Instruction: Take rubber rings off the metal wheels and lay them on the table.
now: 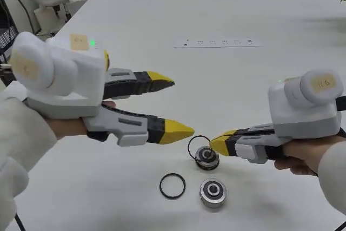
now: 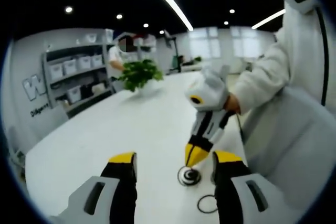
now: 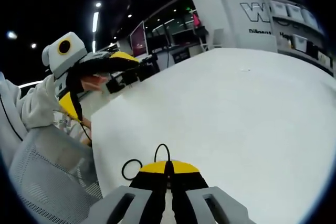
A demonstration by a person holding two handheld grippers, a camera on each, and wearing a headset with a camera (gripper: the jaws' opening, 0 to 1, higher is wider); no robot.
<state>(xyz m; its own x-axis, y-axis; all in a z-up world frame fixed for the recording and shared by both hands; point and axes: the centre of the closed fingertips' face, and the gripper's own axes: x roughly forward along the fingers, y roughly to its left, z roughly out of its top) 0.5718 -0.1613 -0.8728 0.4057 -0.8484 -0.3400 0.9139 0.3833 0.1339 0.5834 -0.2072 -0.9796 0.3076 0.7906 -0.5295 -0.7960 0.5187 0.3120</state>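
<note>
Over the counter point(image 1: 227, 90), the left gripper point(image 1: 172, 106) has its jaws spread wide, holding nothing. The right gripper point(image 1: 216, 143) has its jaws pressed together just above the metal wheel point(image 1: 207, 158), pinching its rubber ring point(image 1: 190, 144) half off. Nothing holds the wheel, so a pull might drag it along, or the ring might snap back.

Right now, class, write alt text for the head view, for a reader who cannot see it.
The right tongs pinch a rubber ring standing up at a metal wheel on a white table. The left tongs hover open to the left; a loose ring and a second wheel lie nearer.
</note>
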